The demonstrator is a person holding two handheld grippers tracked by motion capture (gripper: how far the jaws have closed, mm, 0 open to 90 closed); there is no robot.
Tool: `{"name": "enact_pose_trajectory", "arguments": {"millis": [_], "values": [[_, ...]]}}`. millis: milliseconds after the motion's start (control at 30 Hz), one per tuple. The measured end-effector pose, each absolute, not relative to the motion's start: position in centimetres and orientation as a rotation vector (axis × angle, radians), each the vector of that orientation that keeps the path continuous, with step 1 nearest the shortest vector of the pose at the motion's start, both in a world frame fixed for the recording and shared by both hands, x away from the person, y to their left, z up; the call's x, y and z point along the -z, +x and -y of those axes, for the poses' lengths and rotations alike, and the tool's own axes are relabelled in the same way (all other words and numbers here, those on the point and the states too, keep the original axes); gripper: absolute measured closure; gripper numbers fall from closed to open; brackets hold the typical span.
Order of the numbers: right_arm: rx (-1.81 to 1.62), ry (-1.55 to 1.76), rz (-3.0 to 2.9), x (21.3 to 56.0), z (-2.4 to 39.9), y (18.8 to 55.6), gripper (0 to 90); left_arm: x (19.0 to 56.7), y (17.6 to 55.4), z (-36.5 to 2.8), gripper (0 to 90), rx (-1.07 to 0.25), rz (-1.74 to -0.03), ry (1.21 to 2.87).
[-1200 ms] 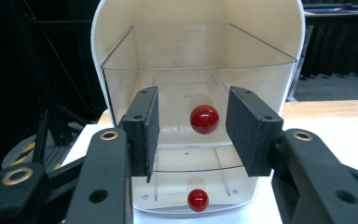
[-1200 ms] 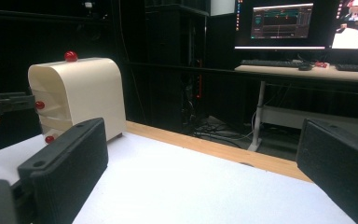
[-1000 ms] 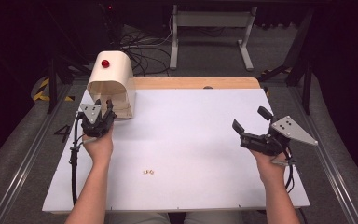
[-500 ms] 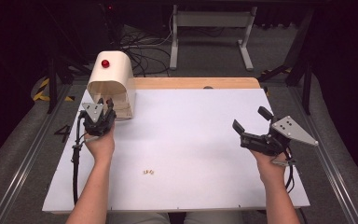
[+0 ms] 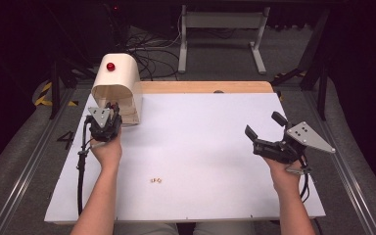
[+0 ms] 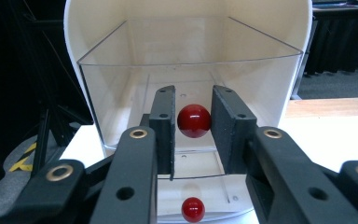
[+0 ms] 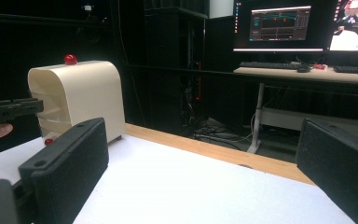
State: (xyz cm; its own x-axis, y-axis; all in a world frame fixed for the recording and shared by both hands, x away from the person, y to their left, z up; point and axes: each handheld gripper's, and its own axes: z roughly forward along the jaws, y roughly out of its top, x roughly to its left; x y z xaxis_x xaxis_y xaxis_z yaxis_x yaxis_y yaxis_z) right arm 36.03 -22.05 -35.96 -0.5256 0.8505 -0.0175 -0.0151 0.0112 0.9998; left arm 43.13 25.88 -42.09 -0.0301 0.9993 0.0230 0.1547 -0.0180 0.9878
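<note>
At the far left of the counter (image 5: 200,147) stands a cream, arch-topped box (image 5: 120,88) with a clear front panel, and the left tool (image 6: 193,122) reaches into its open mouth, its jaws having just been closing around a red knob (image 6: 194,121) that sits between the pads; the left pad looks to touch it, while contact on the right cannot be told. That knob is a small, glossy, round ball, hard and likely slippery, so a grip across its widest part, centred on the pads, seems safest; an off-centre squeeze could let it squirt out. It probably belongs to the clear panel or drawer, which looks light and stiff and should pull gently. A second red ball (image 6: 193,209) lies lower, near the box floor, and another (image 5: 110,66) tops the box roof. Over at the right, the right tool (image 5: 266,132) hangs above the counter with jaws wide and nothing between them. Two tiny pale bits (image 5: 156,180) lie near the middle front.
</note>
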Motion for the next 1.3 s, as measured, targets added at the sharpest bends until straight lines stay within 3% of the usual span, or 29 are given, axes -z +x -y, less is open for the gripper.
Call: {"name": "enact_pose_trajectory", "arguments": {"millis": [1300], "values": [[-1.592, 0.867, -1.631, 36.2, 21.8, 36.2, 3.3, 42.0, 40.7, -26.5, 73.4, -1.11, -1.304, 1.347]]}}
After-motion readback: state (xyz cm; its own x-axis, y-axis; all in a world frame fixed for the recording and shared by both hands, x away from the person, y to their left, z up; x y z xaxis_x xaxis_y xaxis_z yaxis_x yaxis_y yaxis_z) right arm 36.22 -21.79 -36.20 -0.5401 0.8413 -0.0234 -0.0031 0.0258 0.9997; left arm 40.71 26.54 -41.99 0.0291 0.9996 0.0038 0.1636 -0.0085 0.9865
